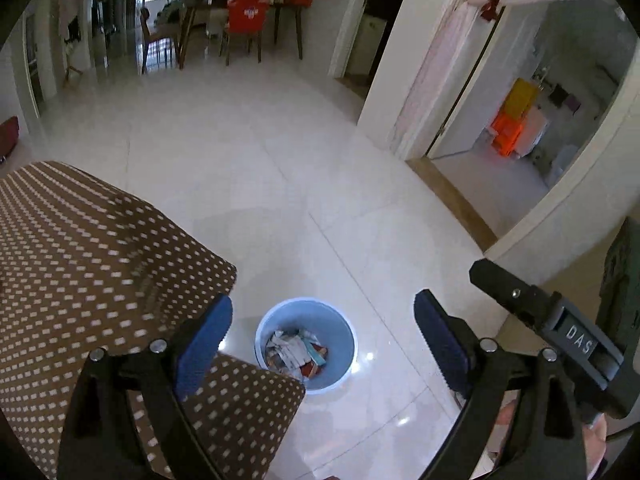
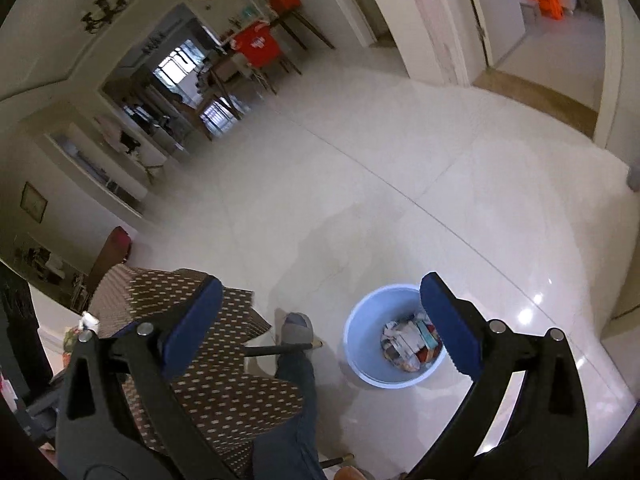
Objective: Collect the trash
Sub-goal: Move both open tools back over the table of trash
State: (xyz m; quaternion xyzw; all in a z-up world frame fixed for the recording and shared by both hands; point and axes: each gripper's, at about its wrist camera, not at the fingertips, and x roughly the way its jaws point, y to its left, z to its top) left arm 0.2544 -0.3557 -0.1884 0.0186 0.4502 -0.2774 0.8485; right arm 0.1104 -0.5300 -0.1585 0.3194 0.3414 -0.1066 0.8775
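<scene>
A light blue trash bin (image 1: 307, 346) stands on the white tiled floor beside the table corner. It holds crumpled paper and wrappers (image 1: 298, 354). My left gripper (image 1: 322, 340) is open and empty, high above the bin, its blue pads wide apart. The right gripper's black body (image 1: 552, 320) shows at the right of the left wrist view. In the right wrist view the bin (image 2: 394, 338) sits low and right of centre with the trash (image 2: 412, 344) inside. My right gripper (image 2: 320, 316) is open and empty above the floor, its right pad overlapping the bin's rim.
A table with a brown dotted cloth (image 1: 92, 280) fills the left; it also shows in the right wrist view (image 2: 224, 380). The person's leg and grey slipper (image 2: 296, 332) stand between table and bin. Doorways (image 1: 500, 140) open at right. Dining chairs (image 1: 244, 24) stand far back.
</scene>
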